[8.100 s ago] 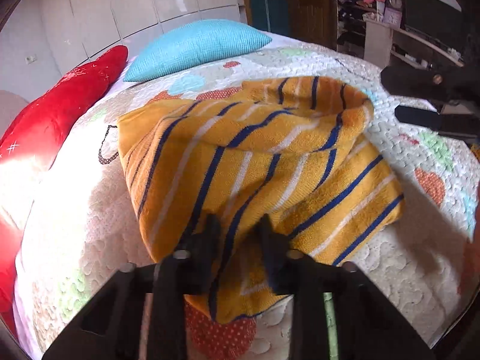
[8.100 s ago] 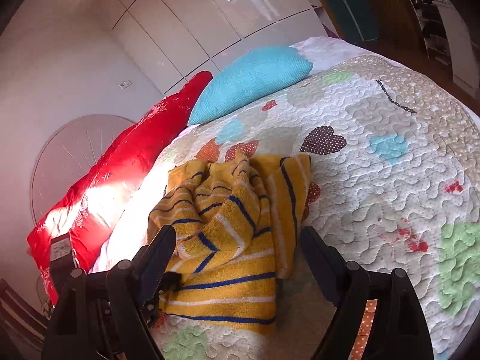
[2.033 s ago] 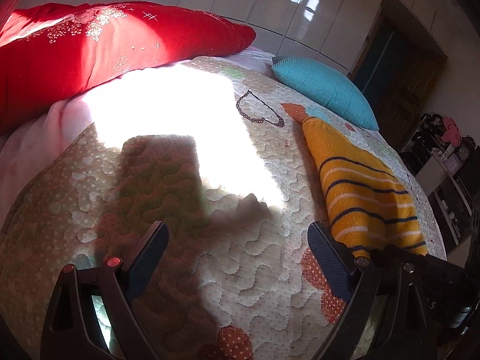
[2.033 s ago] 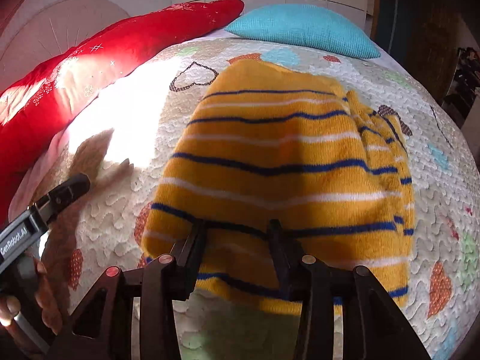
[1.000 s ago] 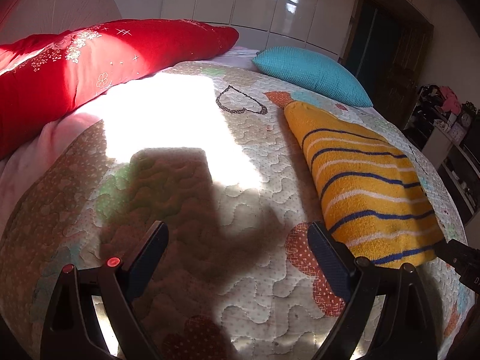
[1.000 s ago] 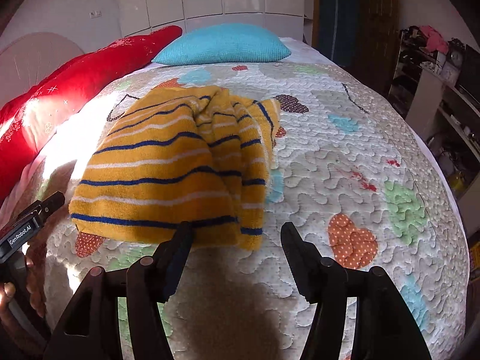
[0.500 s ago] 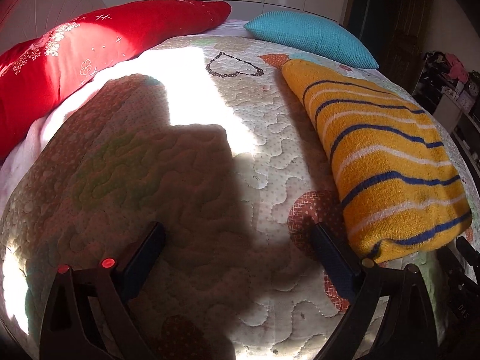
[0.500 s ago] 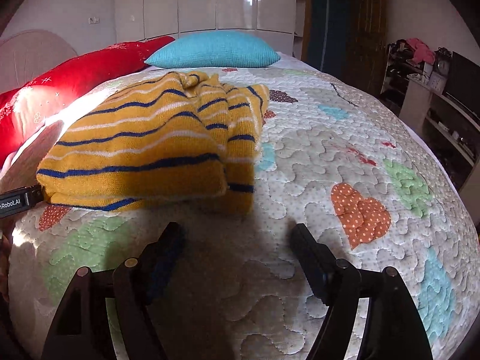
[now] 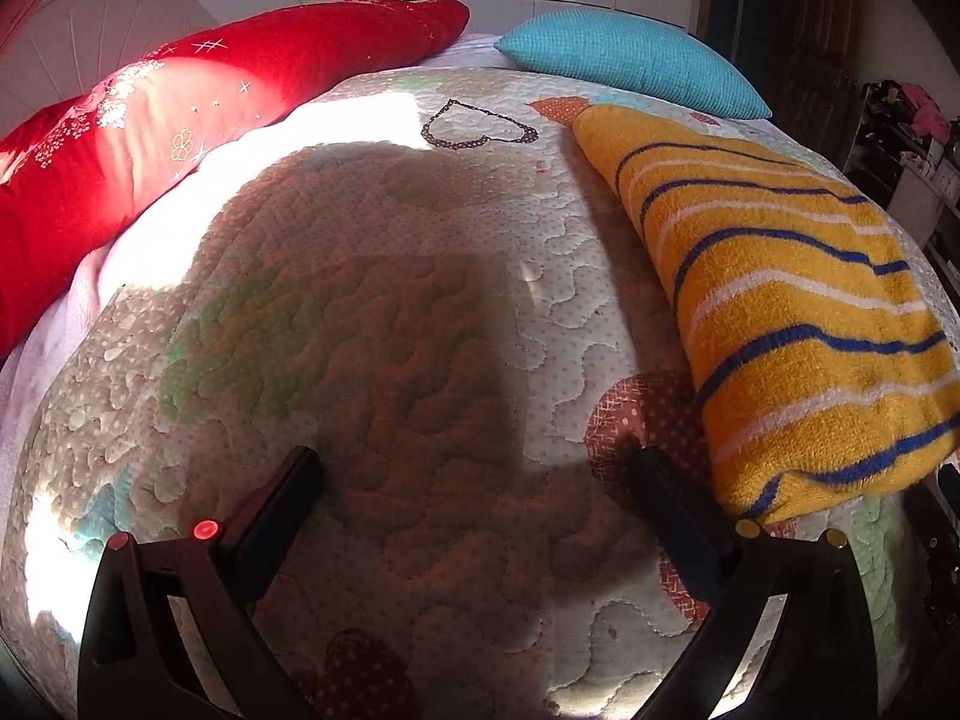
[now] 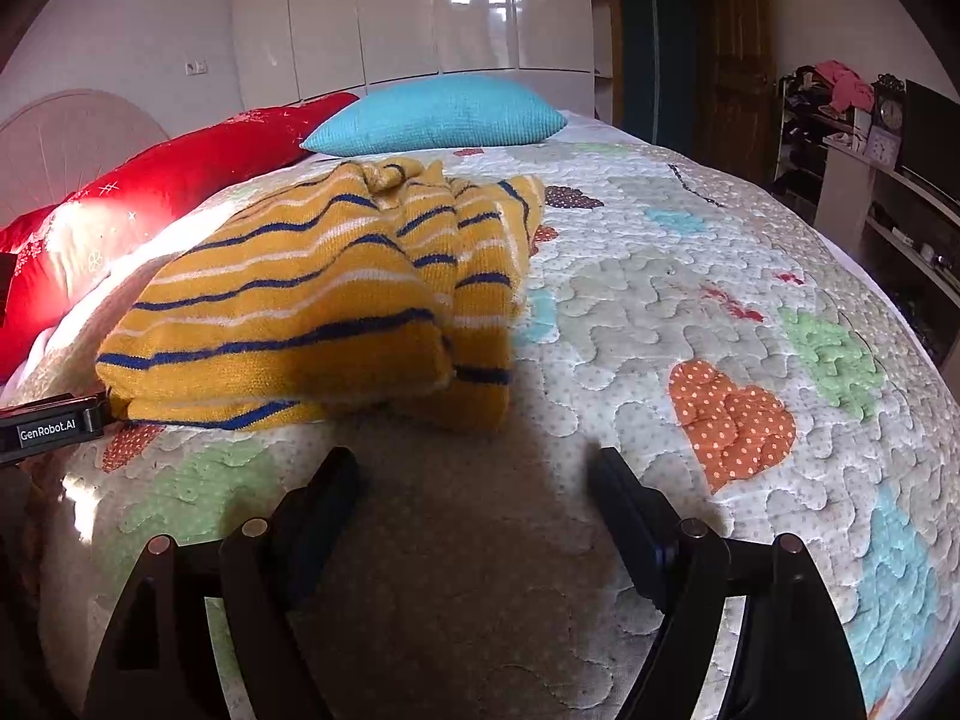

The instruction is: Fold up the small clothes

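now both grippers, left (image 9: pixel 474 483) and right (image 10: pixel 477 477), have just opened, jaws apart and empty; sweater (image 10: pixel 324 300) released folded on bed (image 10: pixel 690 312).

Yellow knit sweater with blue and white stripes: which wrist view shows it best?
Right wrist: the yellow striped sweater sits whole, folded layers and bunched sleeve visible. Left wrist shows only one long side, cut off at the frame's right.

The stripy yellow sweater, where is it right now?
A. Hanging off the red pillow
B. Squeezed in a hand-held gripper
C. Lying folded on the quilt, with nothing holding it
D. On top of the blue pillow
C: the stripy yellow sweater lies folded on the quilt, and the right hand-held gripper stands open over bare quilt in front of it, with the left hand-held gripper open beside it.
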The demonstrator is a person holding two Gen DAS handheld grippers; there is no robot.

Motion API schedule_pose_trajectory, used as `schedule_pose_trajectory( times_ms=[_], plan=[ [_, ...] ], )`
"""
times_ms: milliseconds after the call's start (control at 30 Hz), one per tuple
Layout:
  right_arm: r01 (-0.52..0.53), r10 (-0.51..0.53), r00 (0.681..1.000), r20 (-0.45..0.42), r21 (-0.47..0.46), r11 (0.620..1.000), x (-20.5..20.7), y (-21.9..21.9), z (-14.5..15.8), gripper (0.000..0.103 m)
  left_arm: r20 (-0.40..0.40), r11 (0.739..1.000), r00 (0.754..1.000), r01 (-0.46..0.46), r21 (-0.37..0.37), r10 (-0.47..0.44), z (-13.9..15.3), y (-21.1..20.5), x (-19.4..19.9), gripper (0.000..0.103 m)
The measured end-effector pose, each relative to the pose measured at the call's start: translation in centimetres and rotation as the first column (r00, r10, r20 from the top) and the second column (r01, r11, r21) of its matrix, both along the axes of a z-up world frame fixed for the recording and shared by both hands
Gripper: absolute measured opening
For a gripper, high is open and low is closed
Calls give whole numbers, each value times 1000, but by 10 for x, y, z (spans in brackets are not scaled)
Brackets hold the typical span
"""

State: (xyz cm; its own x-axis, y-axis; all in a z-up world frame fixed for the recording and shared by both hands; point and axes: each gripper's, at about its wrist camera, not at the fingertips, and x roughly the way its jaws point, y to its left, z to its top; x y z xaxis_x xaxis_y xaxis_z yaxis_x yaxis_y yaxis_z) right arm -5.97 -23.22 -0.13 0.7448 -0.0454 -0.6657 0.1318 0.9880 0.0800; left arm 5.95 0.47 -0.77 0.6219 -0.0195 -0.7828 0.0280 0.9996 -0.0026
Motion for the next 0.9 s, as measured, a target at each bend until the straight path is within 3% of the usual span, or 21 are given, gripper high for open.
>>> schedule_pose_trajectory(
  times_ms=[900],
  plan=[
    [-9,9,1000,9,8,1000,0,0,0,86,3,1000,1000,-3,21,3,0,0,-1,103]
  ],
)
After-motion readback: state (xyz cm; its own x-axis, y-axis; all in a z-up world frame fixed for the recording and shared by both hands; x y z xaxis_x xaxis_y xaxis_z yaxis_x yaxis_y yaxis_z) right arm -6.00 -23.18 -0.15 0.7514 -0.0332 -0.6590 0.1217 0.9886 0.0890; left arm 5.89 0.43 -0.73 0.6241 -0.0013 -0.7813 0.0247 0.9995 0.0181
